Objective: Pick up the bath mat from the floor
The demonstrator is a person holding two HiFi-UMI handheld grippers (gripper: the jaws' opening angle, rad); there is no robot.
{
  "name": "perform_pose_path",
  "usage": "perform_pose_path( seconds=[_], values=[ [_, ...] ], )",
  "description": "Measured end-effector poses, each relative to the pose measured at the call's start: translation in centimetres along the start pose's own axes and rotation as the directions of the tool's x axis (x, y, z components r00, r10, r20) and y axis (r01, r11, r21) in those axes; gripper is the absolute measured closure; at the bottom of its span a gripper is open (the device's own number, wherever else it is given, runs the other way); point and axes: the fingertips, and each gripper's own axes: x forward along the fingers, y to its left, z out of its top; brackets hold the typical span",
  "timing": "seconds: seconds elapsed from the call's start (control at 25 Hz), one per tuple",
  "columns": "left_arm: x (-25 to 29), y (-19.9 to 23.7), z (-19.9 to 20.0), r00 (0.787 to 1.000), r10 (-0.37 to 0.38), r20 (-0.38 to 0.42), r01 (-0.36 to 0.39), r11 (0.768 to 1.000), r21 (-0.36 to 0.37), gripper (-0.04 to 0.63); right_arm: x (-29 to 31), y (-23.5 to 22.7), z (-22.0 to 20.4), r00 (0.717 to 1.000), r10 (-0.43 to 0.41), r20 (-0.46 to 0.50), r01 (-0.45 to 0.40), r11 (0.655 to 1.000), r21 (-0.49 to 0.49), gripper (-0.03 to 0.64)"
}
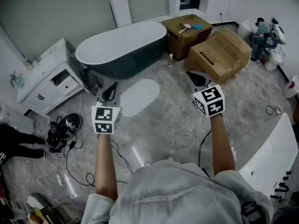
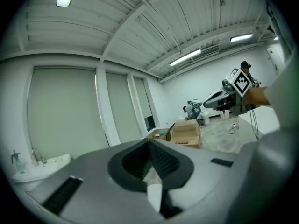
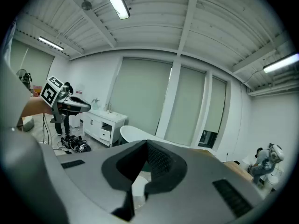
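Note:
The bath mat [image 1: 138, 96], a white oval, lies flat on the marble floor in front of the dark bathtub [image 1: 122, 48]. My left gripper [image 1: 112, 88] hangs in the air just left of the mat, jaws together and nothing in them. My right gripper [image 1: 194, 76] is held up to the right of the mat, near the cardboard box, also shut and empty. In the left gripper view the jaws [image 2: 149, 141] meet at their tips, and the right gripper [image 2: 229, 94] shows far off. The right gripper view shows its jaws [image 3: 145, 143] closed.
Two cardboard boxes [image 1: 219, 52] [image 1: 187, 31] stand behind the right gripper. A white vanity cabinet [image 1: 46, 80] is at the left, with cables and black gear [image 1: 63, 127] on the floor before it. A white tub [image 1: 273, 153] lies at the right. A person's legs [image 1: 18, 141] show far left.

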Motion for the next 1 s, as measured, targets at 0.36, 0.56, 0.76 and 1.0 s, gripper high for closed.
perform_pose_path(
  seconds=[0.36,0.56,0.76,1.0],
  values=[
    [2.0,-1.5,0.6,1.0,0.006,-0.008,-0.006,1.0,0.011,0.577,0.0,-2.8,-0.6,0.998,0.046,0.045,-0.047,0.999,0.008,0.603],
    [2.9,-2.7,0.7,1.0,0.02,-0.02,-0.02,1.0,0.007,0.577,0.0,-4.7,-1.7,0.995,0.086,0.055,-0.089,0.995,0.035,0.603],
    [3.4,-2.6,0.6,0.998,0.05,-0.029,-0.05,0.999,-0.003,0.577,1.0,-5.8,-1.9,0.987,0.139,0.083,-0.143,0.989,0.047,0.603],
    [6.7,-1.4,0.1,0.998,0.048,-0.042,-0.049,0.999,-0.016,0.577,4.6,-6.7,-2.2,0.988,0.129,0.085,-0.133,0.99,0.044,0.603]
  ],
)
